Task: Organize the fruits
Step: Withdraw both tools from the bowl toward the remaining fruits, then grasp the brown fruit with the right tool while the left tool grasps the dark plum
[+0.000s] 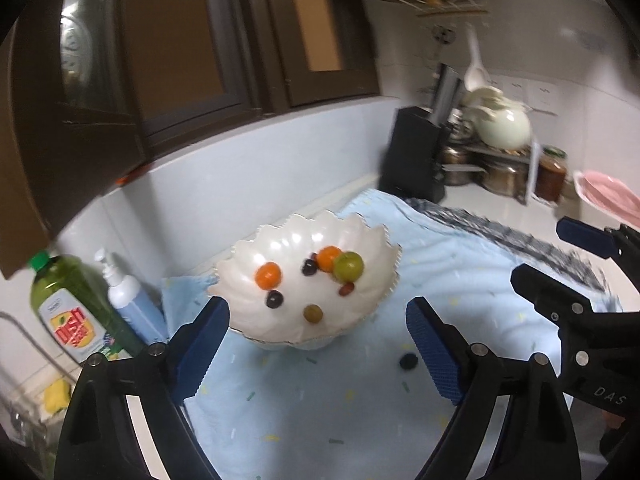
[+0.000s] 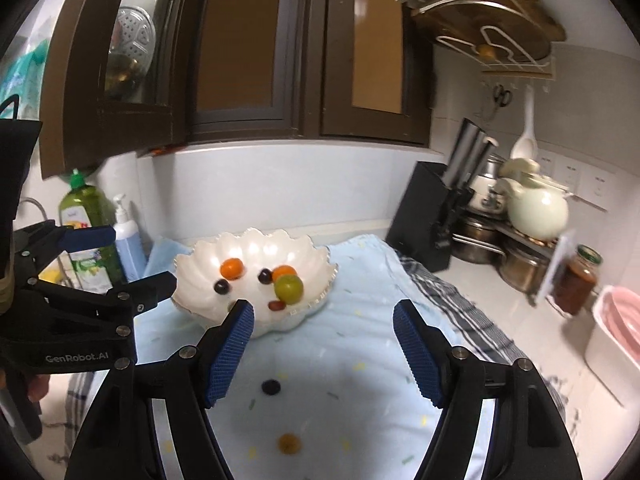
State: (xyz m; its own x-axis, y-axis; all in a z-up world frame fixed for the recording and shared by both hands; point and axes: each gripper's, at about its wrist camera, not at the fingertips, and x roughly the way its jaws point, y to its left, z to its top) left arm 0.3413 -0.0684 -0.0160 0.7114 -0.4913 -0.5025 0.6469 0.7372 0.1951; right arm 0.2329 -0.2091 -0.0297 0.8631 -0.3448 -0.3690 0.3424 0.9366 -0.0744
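Home kitchen: white counter (image 2: 500, 292) w/ knife block (image 2: 424, 216), steel pots (image 2: 520, 268) on a corner rack, pale green teapot (image 2: 538, 210), sauce jar (image 2: 576, 280). Dish soap bottle (image 1: 76, 304) & pump dispenser (image 1: 128, 300) by the tap (image 1: 16, 326); cutting boards (image 2: 492, 20) racked on tiled wall.

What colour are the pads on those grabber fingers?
Dark blue, textured pads; clearest in the right wrist view.

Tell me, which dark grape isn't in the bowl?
The dark grape lying on the blue cloth, between the right gripper fingers. The other dark ones sit inside the white bowl.
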